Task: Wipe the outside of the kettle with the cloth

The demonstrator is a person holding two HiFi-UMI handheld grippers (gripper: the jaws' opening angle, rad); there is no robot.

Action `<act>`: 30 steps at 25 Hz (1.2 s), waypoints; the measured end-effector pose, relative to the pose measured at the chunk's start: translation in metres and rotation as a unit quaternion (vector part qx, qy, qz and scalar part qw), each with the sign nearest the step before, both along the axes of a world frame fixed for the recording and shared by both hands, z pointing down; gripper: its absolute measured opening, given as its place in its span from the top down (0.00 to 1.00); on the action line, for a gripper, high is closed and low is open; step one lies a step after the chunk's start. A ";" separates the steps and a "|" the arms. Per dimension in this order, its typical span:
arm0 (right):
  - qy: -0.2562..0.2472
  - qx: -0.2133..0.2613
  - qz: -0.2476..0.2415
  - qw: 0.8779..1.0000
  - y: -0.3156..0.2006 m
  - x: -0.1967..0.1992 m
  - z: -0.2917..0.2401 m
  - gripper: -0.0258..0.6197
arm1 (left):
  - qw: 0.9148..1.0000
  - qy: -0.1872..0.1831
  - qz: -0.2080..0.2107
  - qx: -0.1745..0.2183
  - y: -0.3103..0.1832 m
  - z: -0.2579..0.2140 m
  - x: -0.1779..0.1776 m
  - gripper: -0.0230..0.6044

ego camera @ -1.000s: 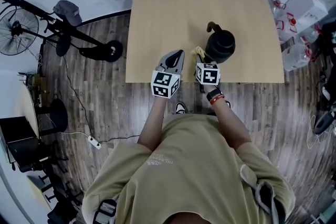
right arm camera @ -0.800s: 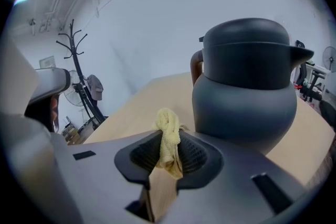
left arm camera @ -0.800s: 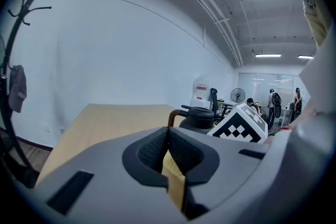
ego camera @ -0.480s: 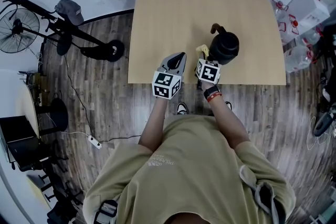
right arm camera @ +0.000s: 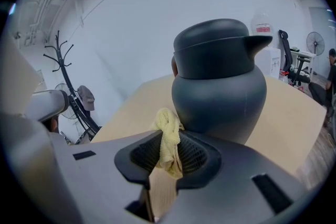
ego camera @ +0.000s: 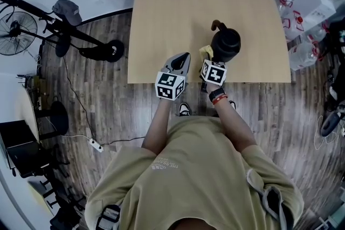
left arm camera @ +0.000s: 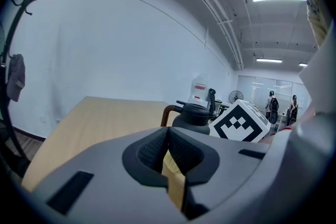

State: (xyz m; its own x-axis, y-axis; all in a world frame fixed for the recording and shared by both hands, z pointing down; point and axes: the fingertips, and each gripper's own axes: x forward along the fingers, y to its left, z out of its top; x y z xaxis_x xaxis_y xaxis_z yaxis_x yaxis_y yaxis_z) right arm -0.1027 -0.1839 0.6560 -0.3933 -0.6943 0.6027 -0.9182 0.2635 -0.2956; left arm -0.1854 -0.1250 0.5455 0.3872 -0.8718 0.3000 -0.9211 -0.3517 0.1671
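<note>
1. Now, the right gripper (right arm camera: 168,153) is pinching a small yellow cloth (right arm camera: 168,136) between its jaws, and the cloth is bunching up above the tips.
2. The dark kettle (right arm camera: 218,86) is standing upright on the wooden worktop (ego camera: 188,2), near its front edge and toward the person's right side. It is sitting directly ahead of the right jaws and very close. The cloth is touching or almost touching its lower belly; I cannot tell which.
3. The kettle's long axis is running vertically. In the right gripper view the spout is pointing to the right, and the handle is mostly hiding behind the body.
4. The left gripper (ego camera: 180,63) is hovering just beside the right one, to the kettle's left and a little farther from it. Its jaws are pressing together with nothing between them.
5. In my judgement the right gripper is the nearer one, so the wiping is falling to it. The cloth needs pushing forward onto the wall and sweeping around it.
</note>
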 end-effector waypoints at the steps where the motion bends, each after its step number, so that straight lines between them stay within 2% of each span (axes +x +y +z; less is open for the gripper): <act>1: -0.002 0.001 -0.002 1.000 0.002 0.003 -0.001 0.82 | 1.000 0.000 0.001 -0.001 0.001 0.000 0.003 0.92; 30: -0.014 0.001 -0.087 0.996 0.027 0.076 -0.012 0.82 | 1.000 0.017 -0.011 -0.018 -0.004 0.006 0.093 0.92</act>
State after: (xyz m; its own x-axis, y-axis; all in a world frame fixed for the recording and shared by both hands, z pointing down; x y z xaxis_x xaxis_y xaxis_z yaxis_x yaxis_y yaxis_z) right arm -0.0270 -0.1570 0.6439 -0.5245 -0.6154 0.5884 -0.8500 0.4191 -0.3193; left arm -0.0926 -0.1287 0.5510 0.3784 -0.8690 0.3189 -0.9222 -0.3244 0.2103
